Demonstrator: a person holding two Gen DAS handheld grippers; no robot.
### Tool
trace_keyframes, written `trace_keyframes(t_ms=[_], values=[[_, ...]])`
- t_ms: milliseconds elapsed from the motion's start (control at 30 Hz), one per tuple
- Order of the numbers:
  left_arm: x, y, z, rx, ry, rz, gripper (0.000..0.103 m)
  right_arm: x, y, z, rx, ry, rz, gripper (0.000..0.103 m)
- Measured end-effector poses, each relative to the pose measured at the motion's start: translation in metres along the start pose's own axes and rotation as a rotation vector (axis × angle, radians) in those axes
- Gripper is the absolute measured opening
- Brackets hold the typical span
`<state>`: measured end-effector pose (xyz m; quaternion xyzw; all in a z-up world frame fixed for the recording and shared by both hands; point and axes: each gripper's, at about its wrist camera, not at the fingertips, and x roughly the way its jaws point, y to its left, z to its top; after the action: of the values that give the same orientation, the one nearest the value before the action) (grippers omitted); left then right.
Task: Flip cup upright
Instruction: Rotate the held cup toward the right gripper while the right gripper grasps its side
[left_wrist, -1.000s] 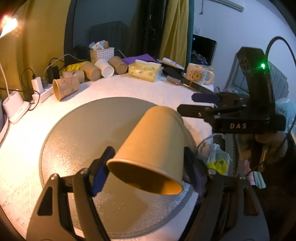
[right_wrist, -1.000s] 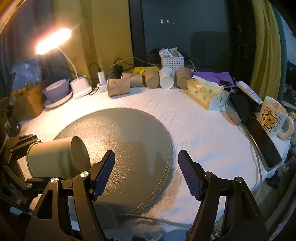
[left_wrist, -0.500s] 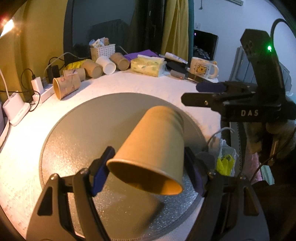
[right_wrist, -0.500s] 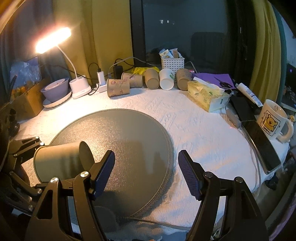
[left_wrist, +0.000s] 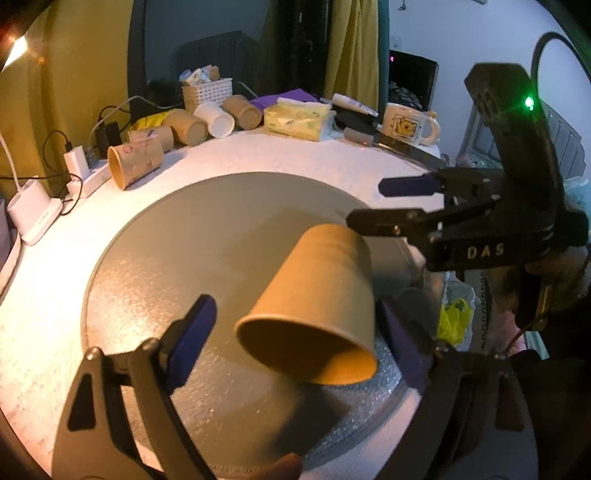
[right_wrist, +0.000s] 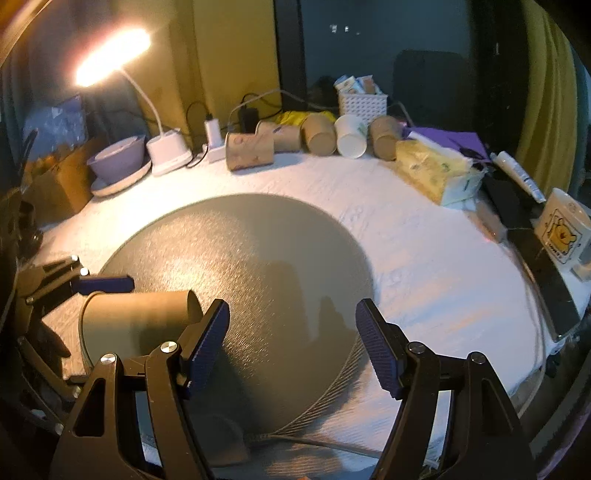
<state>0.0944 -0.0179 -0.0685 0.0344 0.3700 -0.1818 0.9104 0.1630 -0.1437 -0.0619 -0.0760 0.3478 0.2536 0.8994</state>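
Observation:
A plain brown paper cup (left_wrist: 317, 295) lies tilted on its side over the round grey mat (left_wrist: 184, 240), mouth toward the left wrist camera. My left gripper (left_wrist: 295, 339) is open; its left pad (left_wrist: 192, 332) stands clear of the cup and the right pad (left_wrist: 399, 347) is close beside the rim. In the right wrist view the cup (right_wrist: 136, 317) lies at the left, between the left gripper's fingers. My right gripper (right_wrist: 291, 339) is open and empty above the mat's near edge (right_wrist: 295, 417); it shows in the left wrist view (left_wrist: 402, 203) just right of the cup.
Several paper cups (right_wrist: 317, 134) lie in a row at the table's back with a white basket (right_wrist: 362, 103). A tissue pack (right_wrist: 436, 170), a phone (right_wrist: 550, 280) and a bear mug (right_wrist: 561, 232) are at the right. A lit desk lamp (right_wrist: 166, 151) and a bowl (right_wrist: 118, 158) stand at the left.
My left gripper has opened and let go of the cup, which now sits lower, toward the right pad. My right gripper has moved closer to the cup.

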Motion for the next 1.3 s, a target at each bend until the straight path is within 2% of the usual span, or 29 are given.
trace_keyframes(t_ms=[133, 300, 433, 733, 867, 967, 1100, 1300], values=[[-0.011, 0.002, -0.006, -0.002, 0.008, 0.026, 0.089, 0.001, 0.005, -0.002, -0.014, 0.015, 0.008, 0.074], [-0.019, 0.011, -0.024, -0.029, 0.055, 0.093, 0.089, 0.000, 0.010, -0.007, -0.026, 0.036, 0.013, 0.074], [-0.023, 0.025, -0.033, -0.089, 0.070, 0.143, 0.089, -0.003, 0.021, -0.009, -0.059, 0.047, 0.033, 0.074], [-0.042, 0.052, -0.040, -0.213, 0.016, 0.191, 0.089, -0.017, 0.054, -0.010, -0.164, 0.035, 0.074, 0.074], [-0.049, 0.061, -0.044, -0.255, -0.012, 0.188, 0.089, -0.032, 0.070, -0.004, -0.237, 0.007, 0.137, 0.074], [-0.057, 0.067, -0.048, -0.288, -0.038, 0.188, 0.089, -0.029, 0.084, 0.003, -0.297, 0.013, 0.163, 0.074], [-0.068, 0.075, -0.054, -0.323, -0.072, 0.190, 0.089, -0.016, 0.105, 0.011, -0.392, 0.054, 0.183, 0.074], [-0.083, 0.084, -0.062, -0.345, -0.109, 0.207, 0.089, 0.009, 0.145, 0.018, -0.545, 0.171, 0.197, 0.074]])
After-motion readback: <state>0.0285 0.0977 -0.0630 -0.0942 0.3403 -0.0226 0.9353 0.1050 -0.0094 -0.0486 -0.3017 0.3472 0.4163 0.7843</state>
